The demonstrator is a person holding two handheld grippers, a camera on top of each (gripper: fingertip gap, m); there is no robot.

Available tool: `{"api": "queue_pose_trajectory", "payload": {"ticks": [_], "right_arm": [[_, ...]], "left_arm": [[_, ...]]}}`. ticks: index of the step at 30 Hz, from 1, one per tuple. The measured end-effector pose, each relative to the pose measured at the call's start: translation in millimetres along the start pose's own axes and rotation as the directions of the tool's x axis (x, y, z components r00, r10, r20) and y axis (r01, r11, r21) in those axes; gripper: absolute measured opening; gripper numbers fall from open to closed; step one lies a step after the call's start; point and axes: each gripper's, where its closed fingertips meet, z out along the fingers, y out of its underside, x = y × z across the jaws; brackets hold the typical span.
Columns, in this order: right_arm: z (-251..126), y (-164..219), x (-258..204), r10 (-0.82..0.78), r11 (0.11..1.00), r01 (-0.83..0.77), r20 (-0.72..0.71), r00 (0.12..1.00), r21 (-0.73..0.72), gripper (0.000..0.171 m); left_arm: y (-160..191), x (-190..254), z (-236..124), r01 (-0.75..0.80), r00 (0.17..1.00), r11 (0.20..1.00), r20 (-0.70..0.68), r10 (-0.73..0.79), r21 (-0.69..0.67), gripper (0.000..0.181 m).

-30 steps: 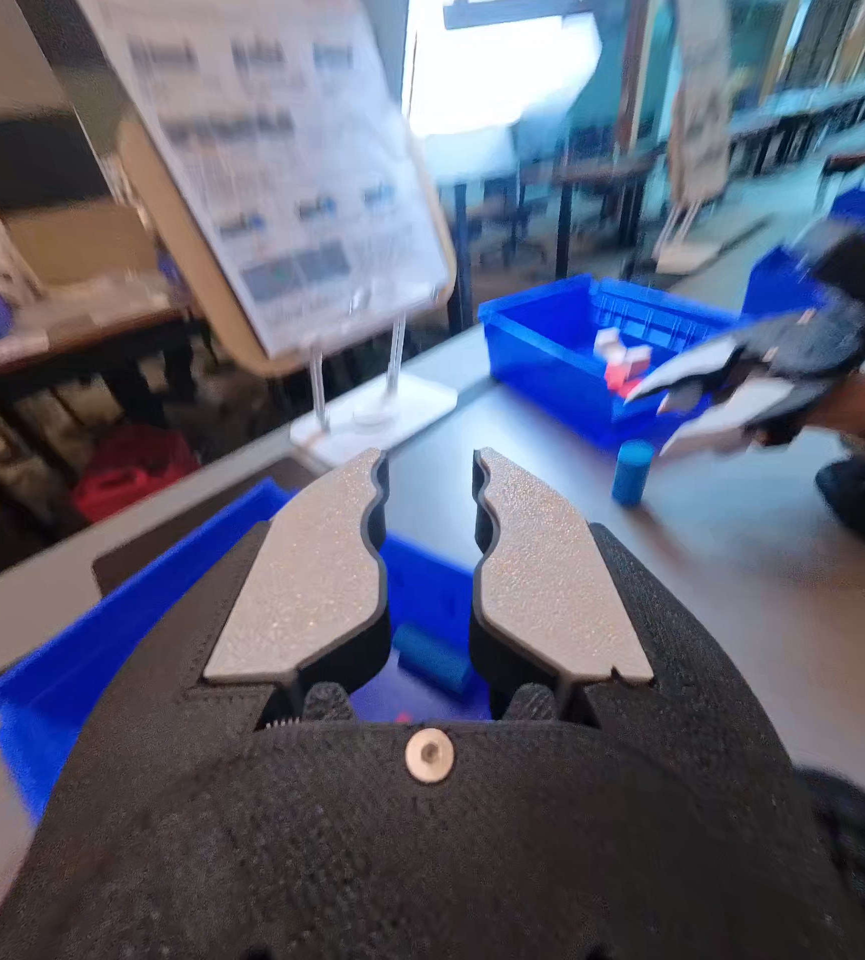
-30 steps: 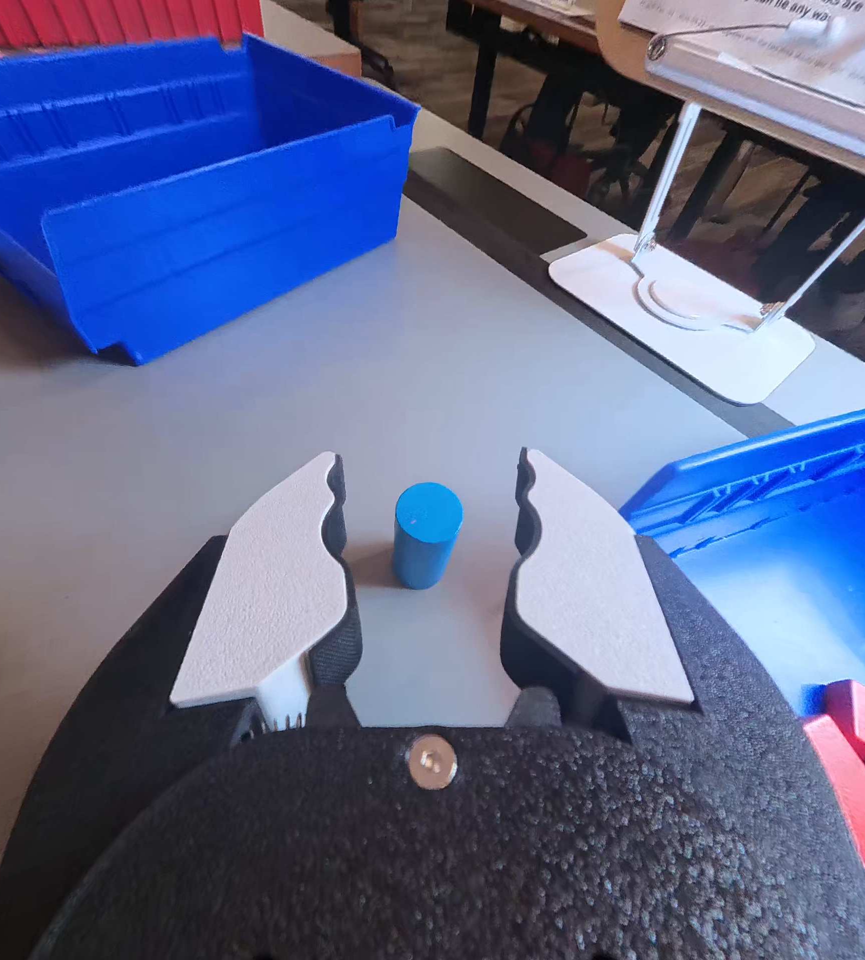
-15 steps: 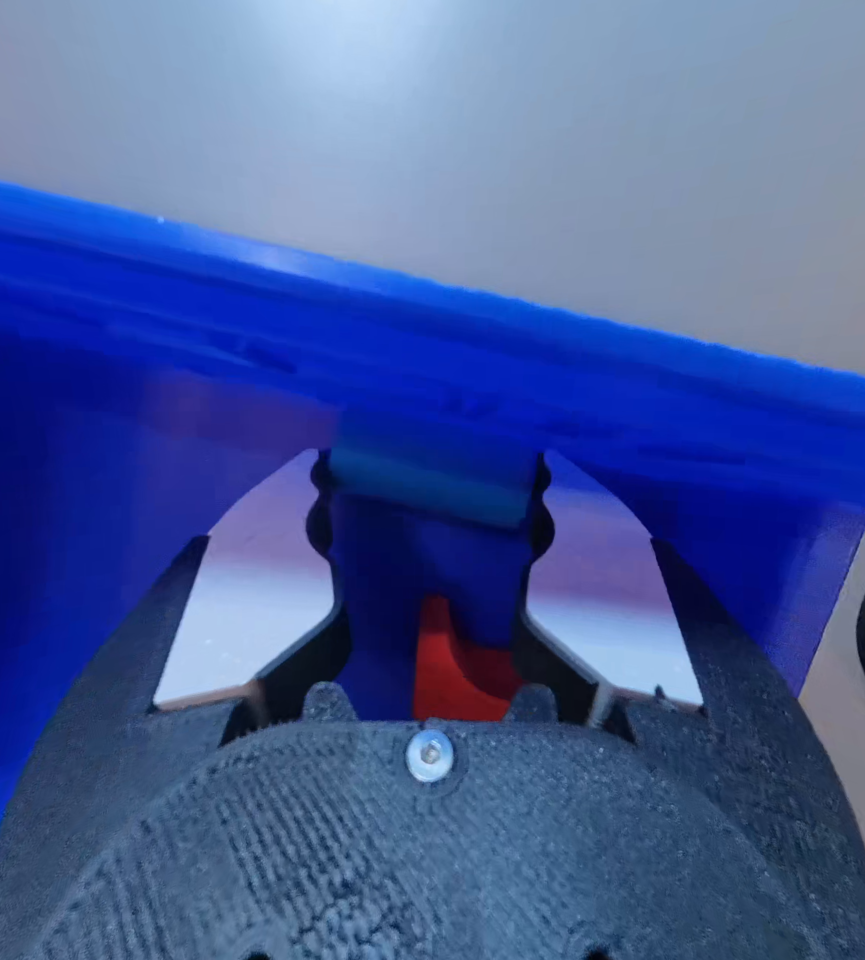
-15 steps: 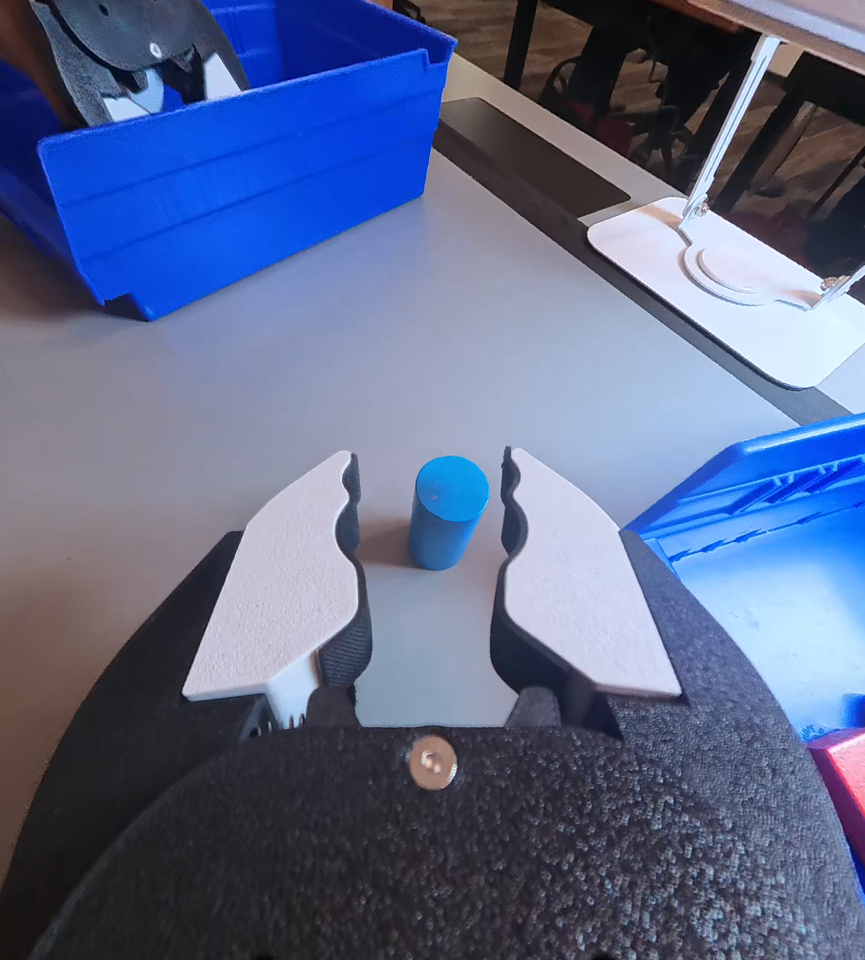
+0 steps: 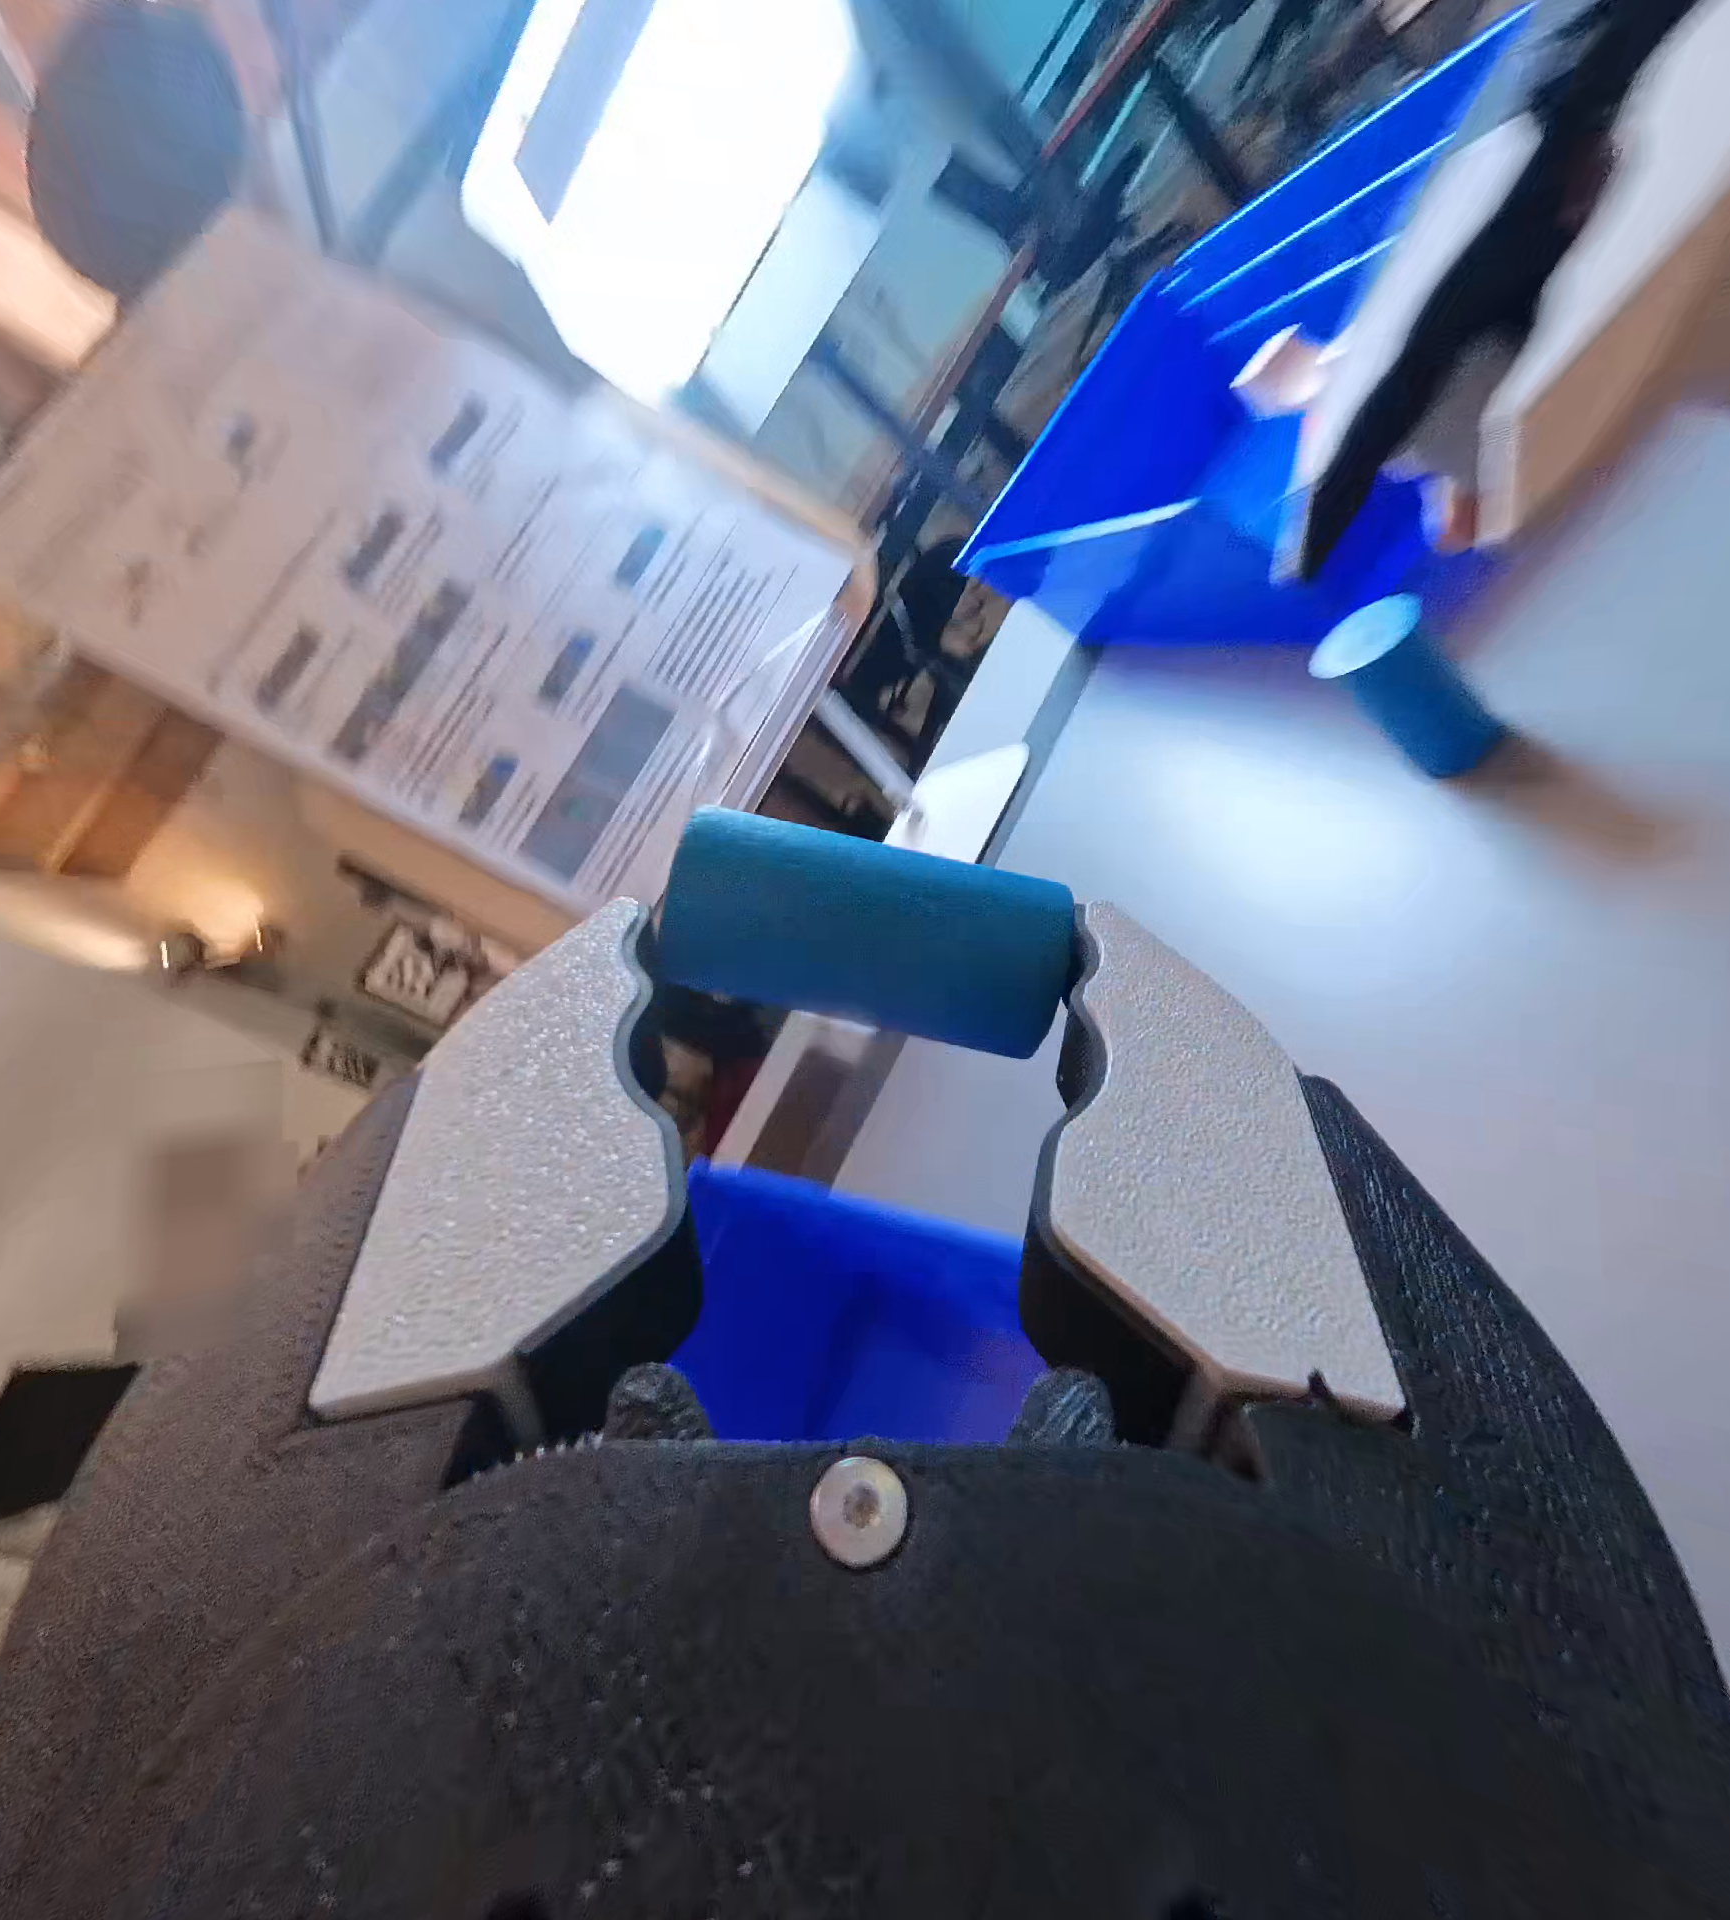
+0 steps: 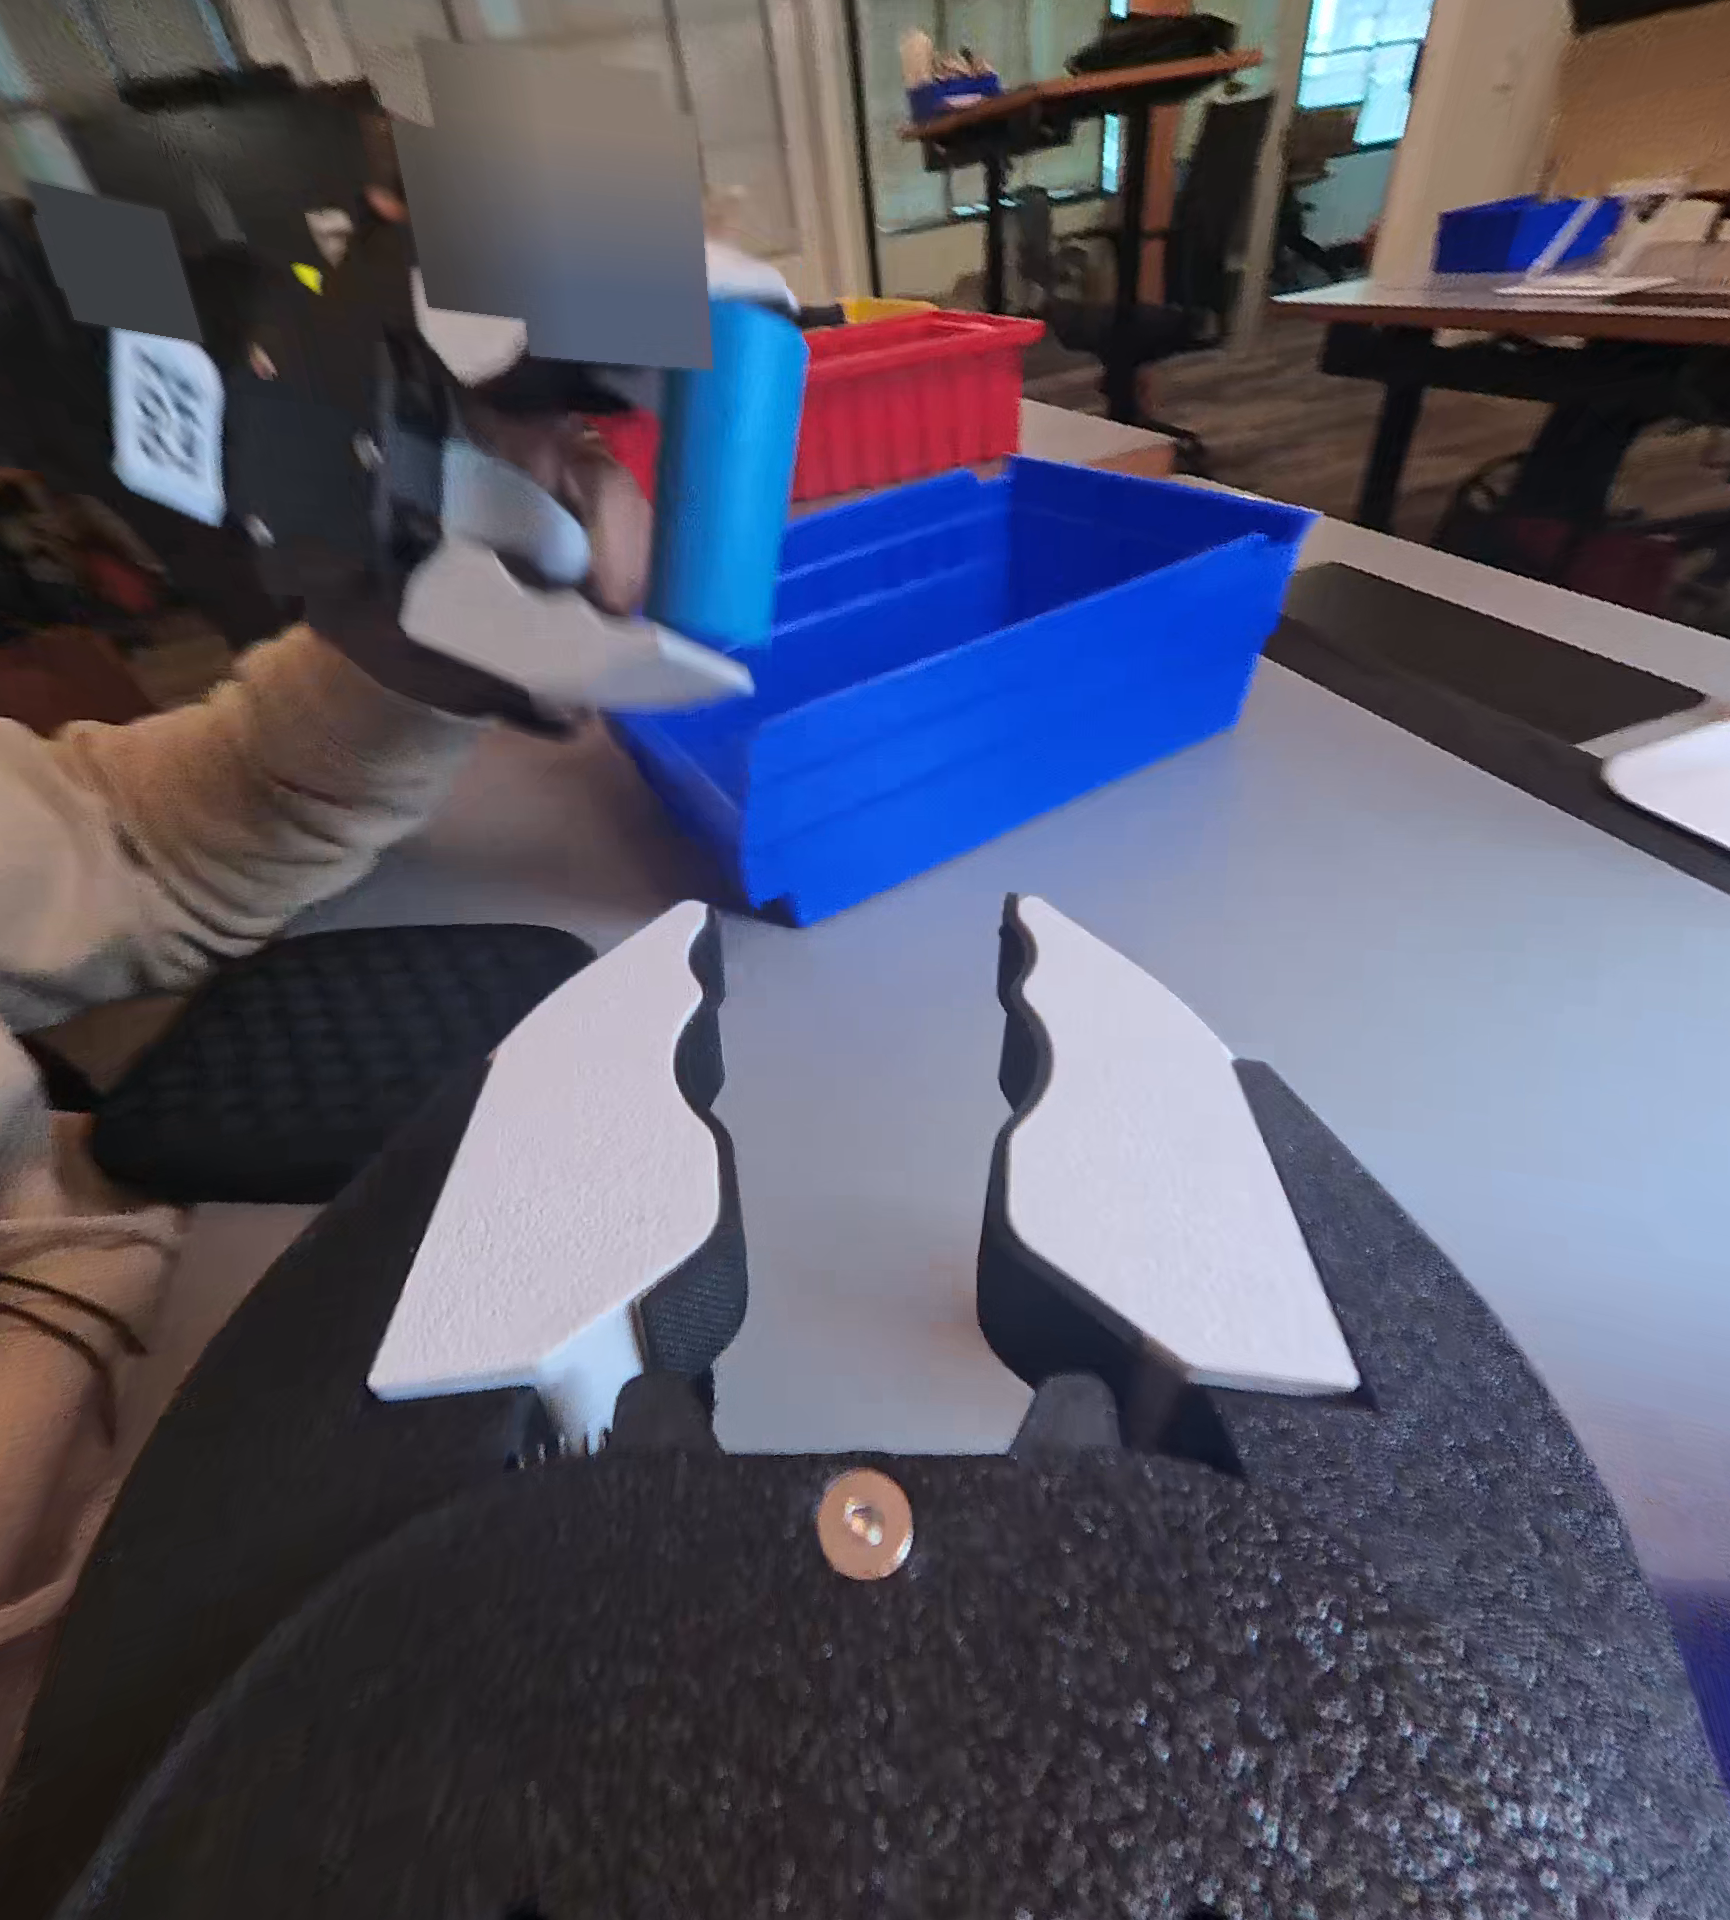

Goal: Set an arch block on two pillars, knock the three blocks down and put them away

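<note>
A blue cylindrical pillar block (image 5: 859, 933) sat clamped end to end between the left gripper's (image 5: 861, 940) fingers, lifted above a blue plastic bin (image 6: 996, 665). Only the left wrist view showed a second blue cylinder (image 5: 1412, 696) standing on the grey counter (image 5: 1360, 1039). The right gripper (image 6: 856, 930) hovered level, fingers parted, empty.

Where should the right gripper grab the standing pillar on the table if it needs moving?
Probably across its round side, near mid-height, coming in level from the open table side. The pillar stands upright on the table by a blue bin, so the right gripper, now open above it, could straddle it there.
</note>
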Motion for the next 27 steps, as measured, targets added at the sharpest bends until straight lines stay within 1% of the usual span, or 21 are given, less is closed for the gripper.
{"api": "queue_pose_trajectory", "payload": {"ticks": [3,5,7,9,11,12,14,16,17,18,20,21,22,23,25,27], "right_arm": [[4,-4,-25,0.023,1.0,-0.025,0.108,0.994,0.018,0.051],[7,0,-34,0.042,0.999,-0.043,0.156,0.987,-0.002,0.051],[12,8,-41,0.056,0.998,-0.049,0.19,0.98,-0.042,0.051],[16,18,-46,0.048,0.996,-0.033,0.209,0.977,-0.079,0.036],[16,23,-46,0.038,0.994,-0.016,0.207,0.978,-0.104,0.035],[15,22,-45,0.036,0.994,-0.014,0.208,0.978,-0.105,0.035],[12,17,-40,-0.005,0.996,0.021,0.181,0.983,-0.084,0.034],[5,13,-32,-0.065,0.995,0.076,0.147,0.987,-0.07,0.033],[2,11,-30,-0.104,0.992,0.113,0.136,0.985,-0.061,0.033],[-1,12,-29,-0.147,0.986,0.156,0.133,0.98,-0.058,0.033],[-1,20,-31,-0.231,0.966,0.244,0.14,0.963,-0.085,0.034],[2,25,-32,-0.271,0.953,0.285,0.137,0.953,-0.098,0.034],[5,31,-34,-0.306,0.94,0.321,0.139,0.942,-0.111,0.034],[8,36,-37,-0.335,0.927,0.353,0.143,0.931,-0.125,0.033],[15,43,-42,-0.395,0.898,0.413,0.135,0.909,-0.151,0.034],[20,47,-43,-0.449,0.87,0.463,0.113,0.886,-0.172,0.033]], "left_arm": [[-23,56,10,-0.149,0.987,0.985,-0.051,0.154,0.089,0.075],[-31,86,14,-0.204,0.973,0.969,-0.081,0.217,0.138,0.075],[-37,111,16,-0.213,0.964,0.963,-0.123,0.234,0.166,0.075],[-40,130,17,-0.221,0.954,0.957,-0.16,0.252,0.189,0.075],[-40,137,17,-0.229,0.951,0.954,-0.166,0.261,0.193,0.075],[-40,137,17,-0.208,0.953,0.957,-0.178,0.245,0.203,0.075],[-41,136,15,-0.085,0.959,0.974,-0.246,0.137,0.211,0.072],[-45,129,12,0.102,0.944,0.972,-0.329,-0.027,0.211,0.07],[-47,127,10,0.217,0.911,0.956,-0.394,-0.124,0.199,0.068],[-50,126,7,0.331,0.861,0.926,-0.459,-0.218,0.18,0.067],[-56,120,3,0.533,0.738,0.833,-0.562,-0.374,0.146,0.061],[-59,117,1,0.613,0.669,0.781,-0.606,-0.431,0.12,0.055],[-58,115,1,0.662,0.618,0.745,-0.624,-0.479,0.084,0.05],[-53,114,5,0.68,0.594,0.732,-0.617,-0.516,0.044,0.048],[-46,122,8,0.665,0.578,0.747,-0.62,-0.53,-0.02,0.046],[-45,134,7,0.648,0.551,0.759,-0.646,-0.528,-0.067,0.035]]}}
